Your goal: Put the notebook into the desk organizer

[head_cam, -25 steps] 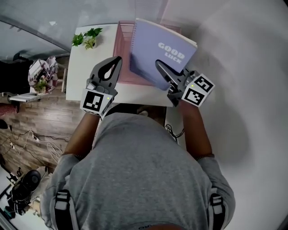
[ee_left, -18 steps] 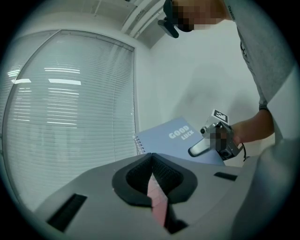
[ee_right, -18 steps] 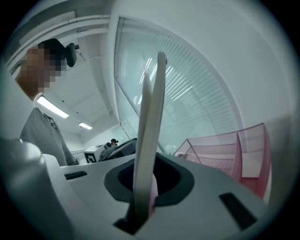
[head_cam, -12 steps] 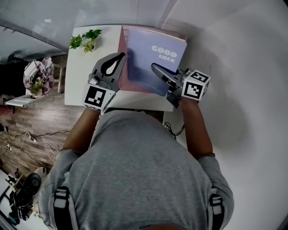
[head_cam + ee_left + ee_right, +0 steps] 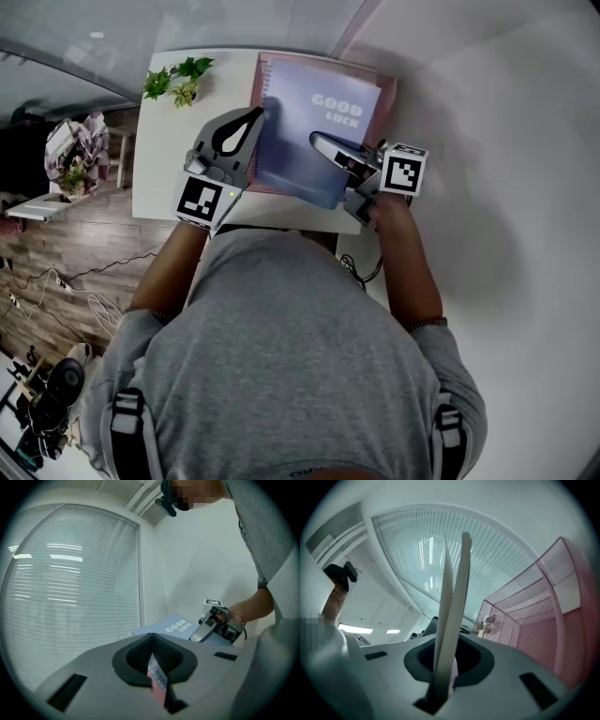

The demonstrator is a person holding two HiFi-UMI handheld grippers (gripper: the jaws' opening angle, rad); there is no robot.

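A lavender "GOOD LUCK" notebook (image 5: 317,141) hangs tilted over the pink mesh desk organizer (image 5: 255,89) on the white table. My right gripper (image 5: 319,143) is shut on the notebook's near right part. In the right gripper view its pages (image 5: 454,588) stand edge-on between the jaws of the right gripper (image 5: 449,641), and the organizer (image 5: 562,616) is just to the right. My left gripper (image 5: 253,114) is shut on the organizer's left wall. In the left gripper view a pink mesh strip (image 5: 157,679) shows between the jaws of that gripper (image 5: 152,641), beyond them the notebook (image 5: 171,626) and the right gripper (image 5: 196,637).
A small potted plant (image 5: 178,80) stands at the far left of the white table (image 5: 169,159). A white wall runs along the table's right side. Wood floor with cables (image 5: 66,281) lies to the left. Window blinds (image 5: 70,583) are behind the table.
The right gripper has carried the notebook left and down, turning it to line up with the organizer. The left gripper has stayed at the organizer's left wall.
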